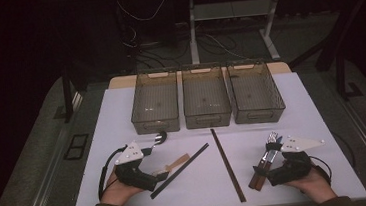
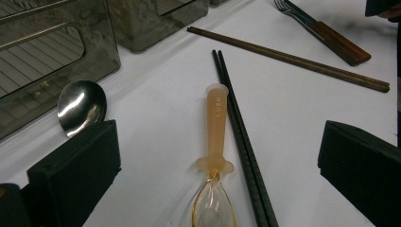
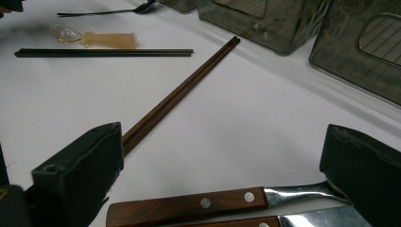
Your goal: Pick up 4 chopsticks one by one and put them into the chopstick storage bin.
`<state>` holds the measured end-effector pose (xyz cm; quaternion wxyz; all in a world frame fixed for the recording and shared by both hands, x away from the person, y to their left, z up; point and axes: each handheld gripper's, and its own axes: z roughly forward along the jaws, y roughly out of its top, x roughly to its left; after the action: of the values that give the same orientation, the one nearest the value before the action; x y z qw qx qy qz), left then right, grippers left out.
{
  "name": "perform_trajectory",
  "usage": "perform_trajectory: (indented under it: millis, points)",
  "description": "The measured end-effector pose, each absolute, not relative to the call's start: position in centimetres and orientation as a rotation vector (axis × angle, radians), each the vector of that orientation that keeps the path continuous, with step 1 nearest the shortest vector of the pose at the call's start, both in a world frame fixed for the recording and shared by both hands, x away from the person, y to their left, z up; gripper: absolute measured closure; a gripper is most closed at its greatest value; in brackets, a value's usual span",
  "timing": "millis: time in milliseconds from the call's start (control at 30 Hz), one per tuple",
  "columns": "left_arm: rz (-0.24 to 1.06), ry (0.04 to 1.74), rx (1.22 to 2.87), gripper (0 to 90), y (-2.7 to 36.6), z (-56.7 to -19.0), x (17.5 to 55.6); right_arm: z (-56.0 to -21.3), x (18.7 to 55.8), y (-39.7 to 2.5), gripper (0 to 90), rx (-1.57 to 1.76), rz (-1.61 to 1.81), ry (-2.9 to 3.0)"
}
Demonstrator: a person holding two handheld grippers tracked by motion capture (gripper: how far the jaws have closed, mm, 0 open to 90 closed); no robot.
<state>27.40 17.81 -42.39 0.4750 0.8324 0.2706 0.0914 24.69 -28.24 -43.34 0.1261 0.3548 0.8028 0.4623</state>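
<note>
The clear spoon (image 2: 213,156) lying between the gaping left gripper (image 2: 220,165) looks light, stiff and slick, best pinched at its handle, while the right gripper (image 3: 222,184) gapes over the wooden-handled forks (image 3: 227,203).

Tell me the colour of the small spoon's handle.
Translucent pale orange handle, clearest in the left gripper view.

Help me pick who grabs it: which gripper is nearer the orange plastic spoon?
Left. The left gripper stands open right over the orange plastic spoon, its jaws either side. The right gripper is across the table, by the wooden-handled cutlery.
</note>
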Motion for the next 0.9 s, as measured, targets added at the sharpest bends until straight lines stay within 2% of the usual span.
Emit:
perform_trajectory:
  millis: [367, 600, 767, 800, 900]
  points:
    - [0.224, 0.66, 2.053, 0.0, 17.6, -42.2, 27.9, -43.4, 24.9, -28.5, 0.7, 1.048, 1.364, 2.332]
    - [0.215, 0.645, 2.058, 3.4, 17.3, -42.2, 27.9, -43.3, 24.9, -28.5, 0.7, 1.058, 1.369, 2.332]
    - [0.212, 0.642, 2.054, 9.8, 17.1, -42.0, 27.8, -43.3, 25.0, -28.5, 0.7, 1.056, 1.367, 2.335]
    - [0.212, 0.642, 2.054, 14.2, 17.0, -42.1, 27.8, -43.3, 25.0, -28.5, 0.7, 1.06, 1.37, 2.335]
    - [0.199, 0.635, 2.055, 16.7, 16.7, -42.1, 27.7, -43.3, 24.9, -28.5, 0.7, 1.059, 1.373, 2.333]
